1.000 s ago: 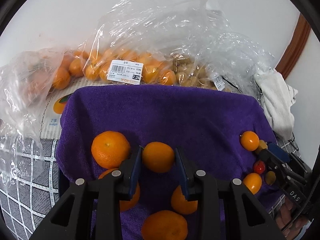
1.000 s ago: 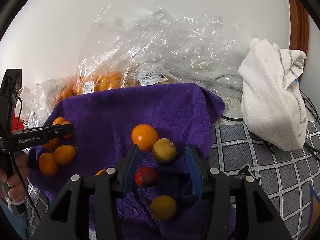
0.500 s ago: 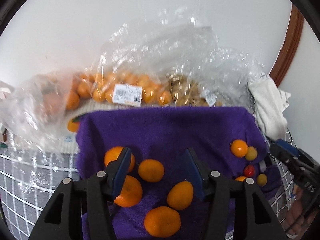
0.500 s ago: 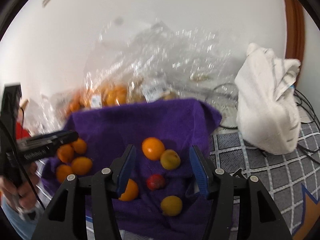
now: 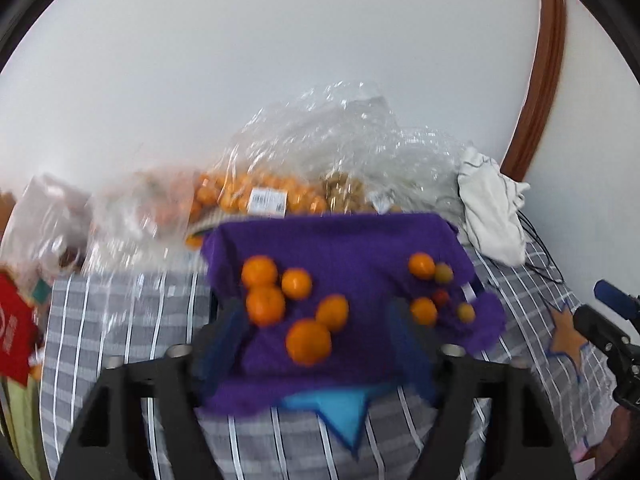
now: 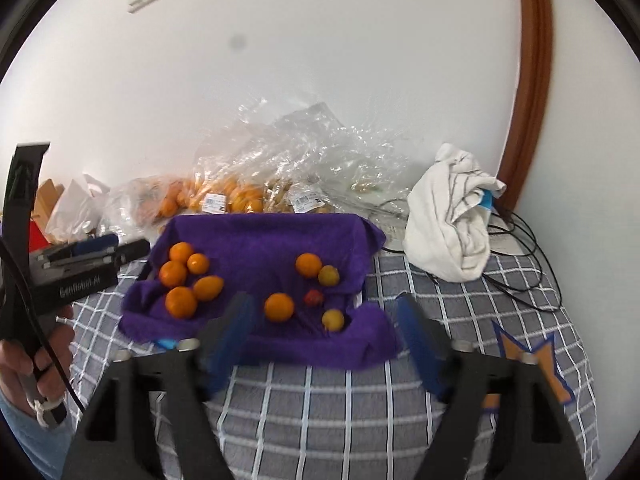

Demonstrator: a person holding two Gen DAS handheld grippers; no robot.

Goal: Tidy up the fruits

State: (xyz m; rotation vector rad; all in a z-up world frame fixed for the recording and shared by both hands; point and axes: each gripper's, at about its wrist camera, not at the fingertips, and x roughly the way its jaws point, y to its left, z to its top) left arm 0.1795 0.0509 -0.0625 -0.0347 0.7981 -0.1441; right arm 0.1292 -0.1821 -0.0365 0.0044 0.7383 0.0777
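Left gripper fingers motion-blurred

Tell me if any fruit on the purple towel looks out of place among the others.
One does: a small red fruit sits in the right-hand group on the purple towel, among two oranges and two yellowish fruits. It is the only red piece. The left-hand cluster is all orange.

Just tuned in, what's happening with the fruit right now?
Both grippers are open and empty, held short of the purple towel. The fruit lies on it in two groups: five oranges at its left, and at its right two oranges, two yellowish fruits and a small red one. The left gripper and right gripper touch nothing.
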